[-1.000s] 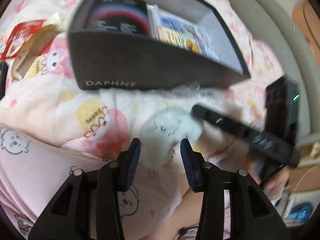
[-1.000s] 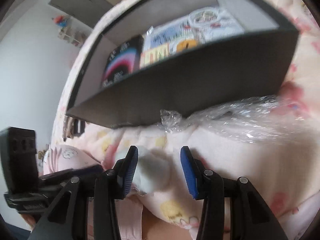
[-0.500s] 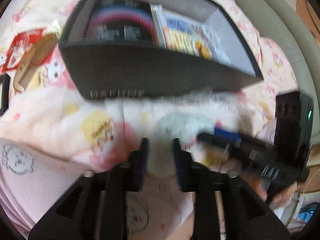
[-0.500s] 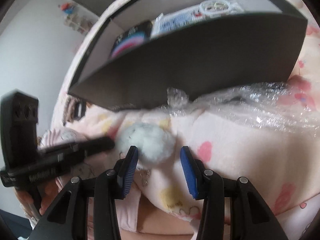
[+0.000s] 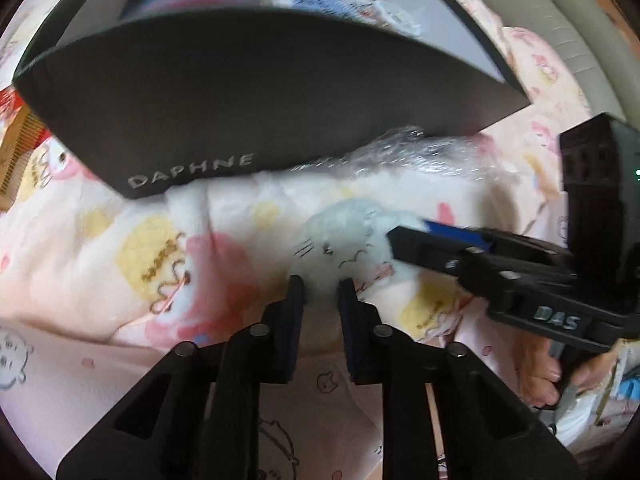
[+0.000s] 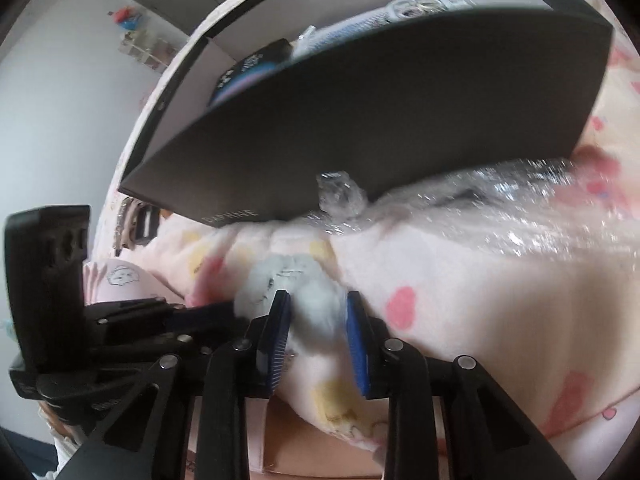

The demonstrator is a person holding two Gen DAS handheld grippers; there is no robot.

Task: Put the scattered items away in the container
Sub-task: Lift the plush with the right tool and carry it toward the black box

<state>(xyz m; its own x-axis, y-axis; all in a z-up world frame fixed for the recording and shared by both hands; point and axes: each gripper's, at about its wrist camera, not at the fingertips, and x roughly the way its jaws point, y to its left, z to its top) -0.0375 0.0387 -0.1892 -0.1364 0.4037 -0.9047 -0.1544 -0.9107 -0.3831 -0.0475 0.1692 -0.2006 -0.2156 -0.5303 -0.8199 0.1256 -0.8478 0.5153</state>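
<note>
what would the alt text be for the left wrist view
The left gripper has its two fingers closed narrowly on a white fluffy plush lying on a pink cartoon-print blanket, while the right gripper reaches the same plush from the right. Behind sits a dark open box marked DAPHNE, with crinkled clear plastic at its base.
</note>
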